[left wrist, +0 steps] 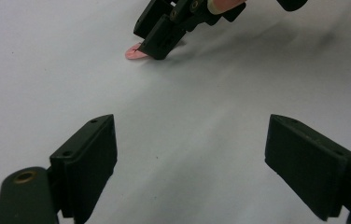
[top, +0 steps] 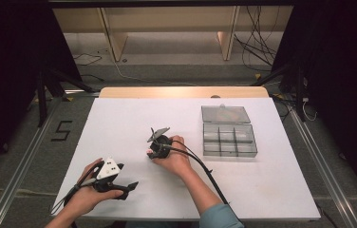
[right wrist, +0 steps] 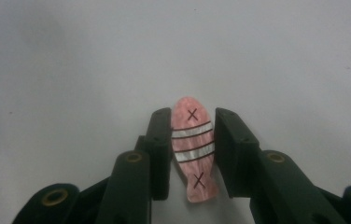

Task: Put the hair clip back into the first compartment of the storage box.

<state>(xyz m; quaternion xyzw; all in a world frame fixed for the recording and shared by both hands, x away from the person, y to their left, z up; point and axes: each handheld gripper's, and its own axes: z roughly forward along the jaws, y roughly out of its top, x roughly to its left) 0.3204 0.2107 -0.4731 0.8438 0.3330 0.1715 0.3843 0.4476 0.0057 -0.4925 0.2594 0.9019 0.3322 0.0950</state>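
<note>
High view: white table (top: 119,123) over a wooden edge at the far side, grey floor around it with a taped "5" (top: 61,130) at left, loose cables (top: 257,42) and wooden shelf legs beyond, dark drapes on both sides. Clear compartment box (top: 229,140), lid open, sits right of centre. My right gripper (top: 152,151) is tip-down mid-table; my left gripper (top: 126,187) rests near the close edge.

Left gripper view: my jaws stand wide apart over bare white top. Right gripper (left wrist: 154,49) ahead, tips on a pink piece (left wrist: 134,53).

Right gripper view: jaws clamped on the pink piece (right wrist: 193,149), flat on the table, white stripes, two X marks.
</note>
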